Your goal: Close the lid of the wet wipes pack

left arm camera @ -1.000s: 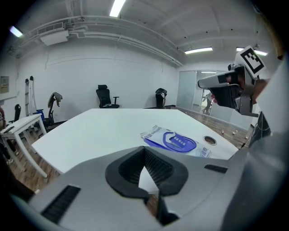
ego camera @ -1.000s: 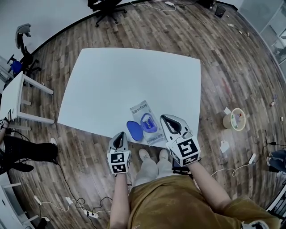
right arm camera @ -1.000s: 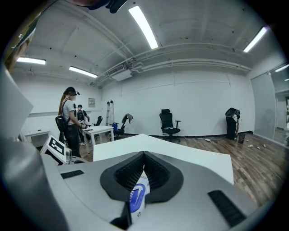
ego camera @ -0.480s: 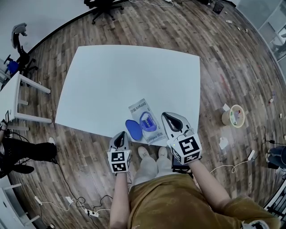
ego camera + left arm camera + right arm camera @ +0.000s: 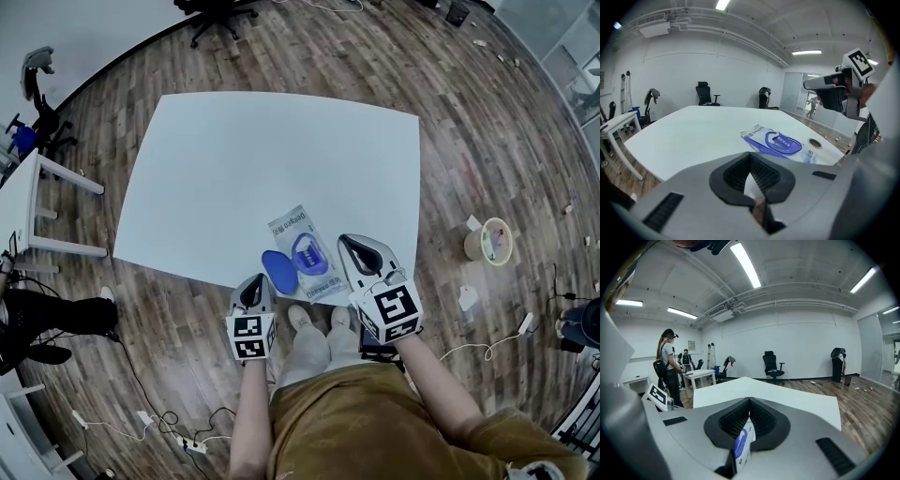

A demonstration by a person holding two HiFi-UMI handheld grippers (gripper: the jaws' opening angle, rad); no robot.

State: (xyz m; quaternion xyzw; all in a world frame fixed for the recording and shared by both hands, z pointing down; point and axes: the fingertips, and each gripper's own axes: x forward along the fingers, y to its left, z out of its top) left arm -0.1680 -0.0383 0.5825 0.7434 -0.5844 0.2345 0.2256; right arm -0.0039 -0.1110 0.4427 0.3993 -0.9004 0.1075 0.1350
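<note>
Wipes pack (image 5: 305, 253), lid (image 5: 275, 272) open, lies between left tool (image 5: 252, 282) and right tool (image 5: 349, 247); both closed, empty.

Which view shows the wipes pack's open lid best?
The head view: the blue lid lies flipped open, left of the wet wipes pack. The left gripper view sees the pack at a shallow angle; the right gripper view shows only a sliver.

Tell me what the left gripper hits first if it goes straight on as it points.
Likely nothing soon: the left gripper points over bare white table, passing left of the wet wipes pack and its open blue lid. Its height is unclear, so it could catch the table's near edge.
</note>
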